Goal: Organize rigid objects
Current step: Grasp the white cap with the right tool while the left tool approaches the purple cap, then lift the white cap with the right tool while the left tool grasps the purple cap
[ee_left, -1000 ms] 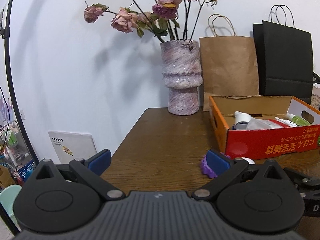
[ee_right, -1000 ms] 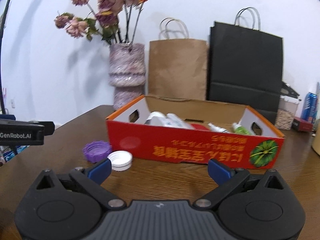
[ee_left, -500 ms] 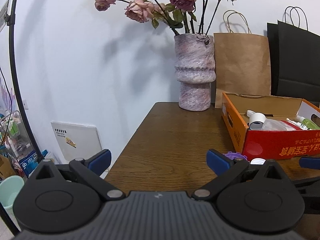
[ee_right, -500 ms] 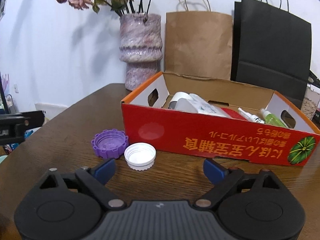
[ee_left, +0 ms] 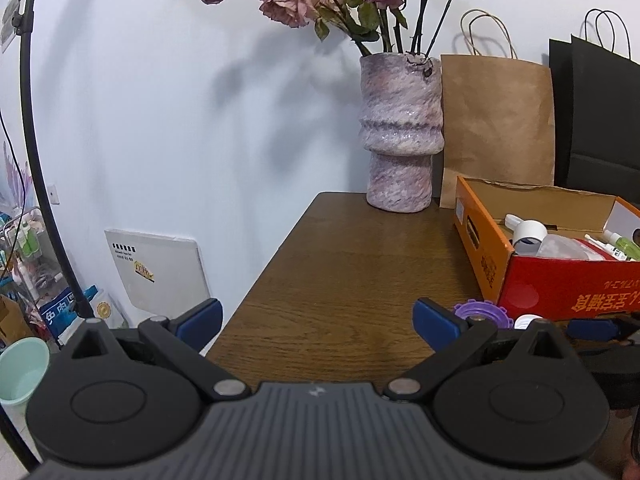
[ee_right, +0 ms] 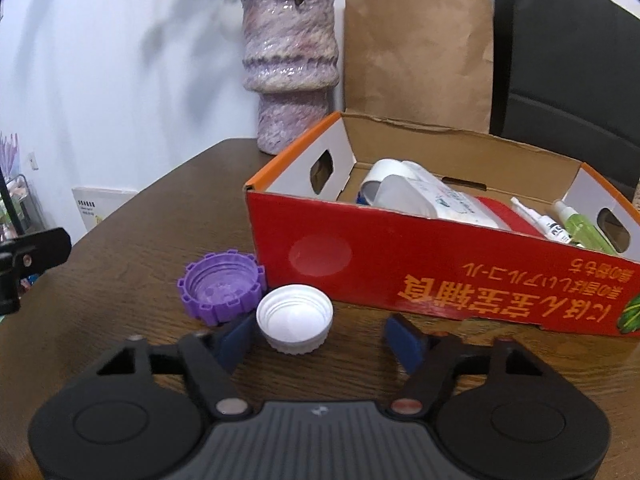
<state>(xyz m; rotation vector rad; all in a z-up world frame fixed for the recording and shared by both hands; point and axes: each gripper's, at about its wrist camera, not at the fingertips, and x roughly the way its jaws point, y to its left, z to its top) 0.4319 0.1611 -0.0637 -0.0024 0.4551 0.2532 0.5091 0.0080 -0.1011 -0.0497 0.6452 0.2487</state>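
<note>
The left gripper (ee_left: 316, 318) hangs over the wooden table (ee_left: 360, 264), jaws wide apart with nothing between them. Just past its right finger lie a purple cap (ee_left: 484, 314) and a white cap (ee_left: 527, 321), beside a red box (ee_left: 560, 286) holding bottles. A vase (ee_left: 401, 132) of dried roses stands at the far edge, paper bags (ee_left: 498, 128) behind.
</note>
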